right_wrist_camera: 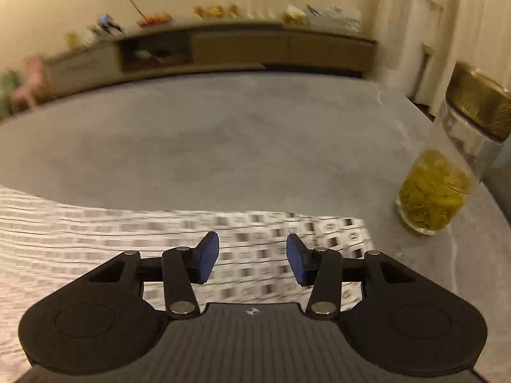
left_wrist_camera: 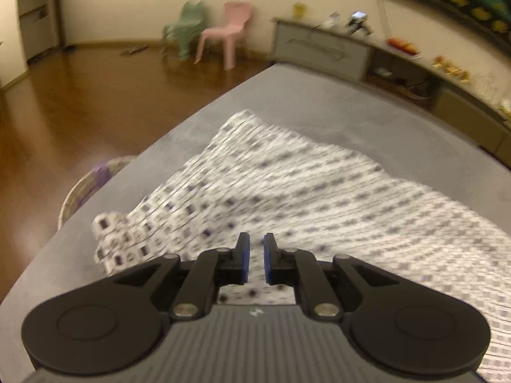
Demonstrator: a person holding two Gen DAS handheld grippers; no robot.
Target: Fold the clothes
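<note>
Hovering tongs (right_wrist_camera: 252, 261), checked crumpled cloth (left_wrist_camera: 287, 191)

warm, dim indoor light, heavy motion blur throughout (fisheye bending at the edges), soft shadows.

Patterned woven cloth (left_wrist_camera: 319, 191) lies on a matt grey stone-look bench (right_wrist_camera: 223, 134); a clear glass jar (right_wrist_camera: 431, 191) gleams at three o'clock, beyond glossy wood floor (left_wrist_camera: 80, 102) and plastic chair (left_wrist_camera: 223, 35).
</note>
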